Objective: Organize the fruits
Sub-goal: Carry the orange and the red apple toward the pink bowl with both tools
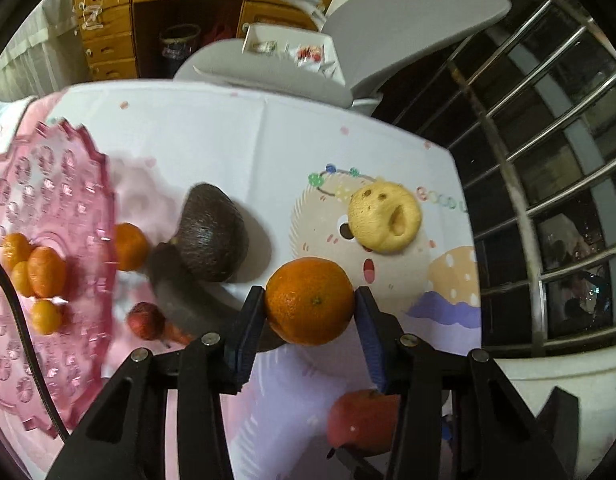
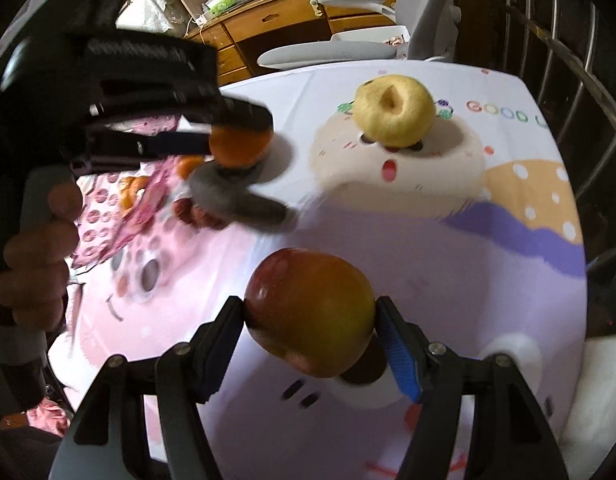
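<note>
My left gripper [image 1: 309, 297] is shut on an orange [image 1: 310, 308], which hangs just above the printed tablecloth [image 1: 211, 140]. In the right wrist view the same gripper [image 2: 237, 136] shows blurred at the left with that orange [image 2: 239, 146]. My right gripper [image 2: 310, 309] is shut on a red-green apple [image 2: 308, 312], slightly off the cloth; this apple [image 1: 360, 420] also shows low in the left wrist view. A pink plastic plate [image 1: 67, 184] at the left holds several small oranges [image 1: 45, 272].
On the cloth lie a dark avocado [image 1: 213, 236], a yellow apple [image 1: 384, 218], a small orange [image 1: 129, 246] beside the plate and a small red fruit [image 1: 145, 320]. Metal railing [image 1: 548, 160] runs along the right. A grey chair [image 1: 408, 20] and wooden cabinet [image 1: 107, 28] stand beyond the table.
</note>
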The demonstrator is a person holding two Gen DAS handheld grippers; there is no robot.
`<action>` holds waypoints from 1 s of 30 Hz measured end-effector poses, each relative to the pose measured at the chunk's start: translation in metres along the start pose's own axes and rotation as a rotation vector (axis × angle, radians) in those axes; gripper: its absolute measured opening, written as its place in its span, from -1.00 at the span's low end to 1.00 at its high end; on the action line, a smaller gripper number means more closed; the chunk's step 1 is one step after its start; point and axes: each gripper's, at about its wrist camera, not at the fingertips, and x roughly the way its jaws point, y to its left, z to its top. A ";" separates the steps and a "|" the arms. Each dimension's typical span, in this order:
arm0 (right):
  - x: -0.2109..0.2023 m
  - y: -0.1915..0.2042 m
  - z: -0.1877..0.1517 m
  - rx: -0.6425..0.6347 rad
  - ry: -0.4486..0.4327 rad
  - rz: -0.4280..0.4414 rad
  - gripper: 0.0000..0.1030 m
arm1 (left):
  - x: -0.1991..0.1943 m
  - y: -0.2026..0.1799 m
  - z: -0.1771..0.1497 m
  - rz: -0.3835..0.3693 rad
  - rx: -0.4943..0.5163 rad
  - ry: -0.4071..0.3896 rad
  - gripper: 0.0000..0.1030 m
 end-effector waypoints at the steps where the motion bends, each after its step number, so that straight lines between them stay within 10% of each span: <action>1: -0.002 0.004 -0.004 0.005 0.002 0.006 0.30 | -0.008 0.002 0.000 -0.002 0.004 -0.011 -0.15; 30: -0.033 0.136 -0.021 0.114 -0.104 -0.024 0.31 | -0.160 0.154 -0.111 0.032 0.083 -0.005 -0.15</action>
